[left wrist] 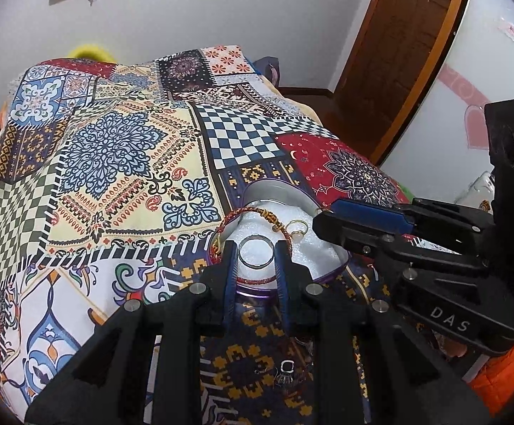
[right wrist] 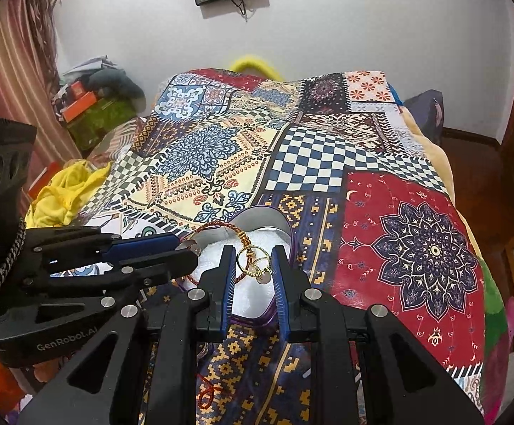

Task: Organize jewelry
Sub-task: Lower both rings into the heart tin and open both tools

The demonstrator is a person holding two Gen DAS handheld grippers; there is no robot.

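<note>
A purple round jewelry box [left wrist: 253, 294] with white padding lies open on the bed, its lid [left wrist: 274, 189] tilted behind. A red braided bracelet [left wrist: 226, 221] drapes over its rim; it also shows in the right wrist view [right wrist: 218, 226]. My left gripper [left wrist: 255, 251] is partly open over the box with a silver ring [left wrist: 255, 252] between its fingertips, lying on the padding. My right gripper [right wrist: 251, 260] is partly open around gold rings with pale stones [right wrist: 257, 265], which also show in the left wrist view [left wrist: 297, 228].
A patchwork bedspread [left wrist: 122, 148] covers the bed. More small jewelry [left wrist: 285, 372] lies on the cloth in front of the box. A red cord [right wrist: 207, 389] lies near my right gripper. Yellow cloth [right wrist: 62, 191] and clutter sit left of the bed; a wooden door [left wrist: 398, 53] stands right.
</note>
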